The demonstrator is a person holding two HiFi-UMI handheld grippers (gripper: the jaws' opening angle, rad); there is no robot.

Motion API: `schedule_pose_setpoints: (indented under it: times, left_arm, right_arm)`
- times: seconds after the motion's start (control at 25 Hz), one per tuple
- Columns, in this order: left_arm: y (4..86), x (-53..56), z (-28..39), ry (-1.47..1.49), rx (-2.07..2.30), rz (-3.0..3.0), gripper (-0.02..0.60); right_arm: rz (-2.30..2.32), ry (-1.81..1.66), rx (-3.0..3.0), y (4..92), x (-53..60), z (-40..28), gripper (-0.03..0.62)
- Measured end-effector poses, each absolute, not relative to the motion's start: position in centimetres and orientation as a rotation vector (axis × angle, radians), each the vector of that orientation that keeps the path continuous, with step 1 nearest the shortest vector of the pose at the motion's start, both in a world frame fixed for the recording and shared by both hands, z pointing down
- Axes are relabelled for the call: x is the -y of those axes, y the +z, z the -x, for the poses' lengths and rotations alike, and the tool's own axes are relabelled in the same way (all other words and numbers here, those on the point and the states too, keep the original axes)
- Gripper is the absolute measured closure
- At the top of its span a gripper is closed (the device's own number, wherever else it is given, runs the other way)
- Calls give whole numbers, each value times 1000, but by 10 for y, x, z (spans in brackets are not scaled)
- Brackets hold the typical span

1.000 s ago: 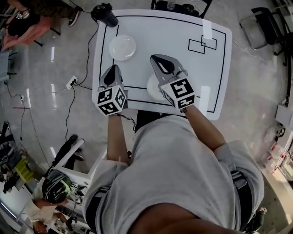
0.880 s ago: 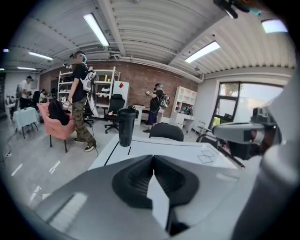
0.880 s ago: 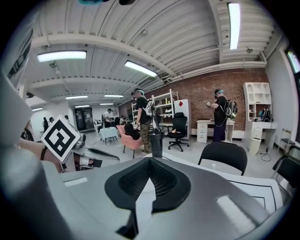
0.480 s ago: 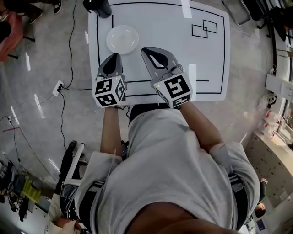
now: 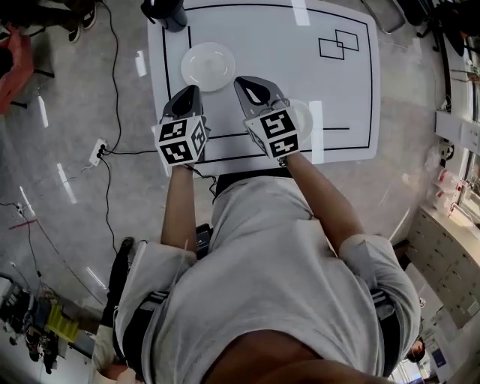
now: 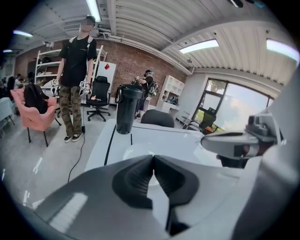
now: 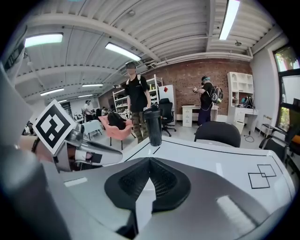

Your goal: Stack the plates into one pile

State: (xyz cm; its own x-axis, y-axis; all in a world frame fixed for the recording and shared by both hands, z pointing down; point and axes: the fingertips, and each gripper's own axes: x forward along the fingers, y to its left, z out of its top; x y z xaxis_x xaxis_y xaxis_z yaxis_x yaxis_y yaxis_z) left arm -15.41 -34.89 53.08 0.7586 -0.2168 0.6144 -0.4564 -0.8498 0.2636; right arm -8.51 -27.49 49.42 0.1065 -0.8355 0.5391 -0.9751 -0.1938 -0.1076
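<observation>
Two white plates lie on the white table. One plate lies far left, just beyond both gripper tips; its rim shows over the left jaws. The other plate peeks out to the right of the right gripper's marker cube, mostly hidden beneath it. My left gripper is shut and empty, over the table's near left part. My right gripper is also shut and empty, beside it. Each gripper shows in the other's view: the right gripper and the left gripper.
A black flask stands at the table's far left corner. Two overlapping squares are drawn far right. A dark chair stands behind the table. People stand beyond, and cables run over the floor at left.
Both grippers have sunk toward the table, still shut. The near plate, under the right gripper a second ago, now shows at the right of its cube.
</observation>
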Motion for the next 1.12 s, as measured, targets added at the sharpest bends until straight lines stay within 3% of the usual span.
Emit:
schedule_pose_setpoints:
  times: [1.12]
  left_arm:
    - [587,399,127,1021,486,-2543,578]
  right_arm:
    - [-2148,977,1612,581,305,46,591]
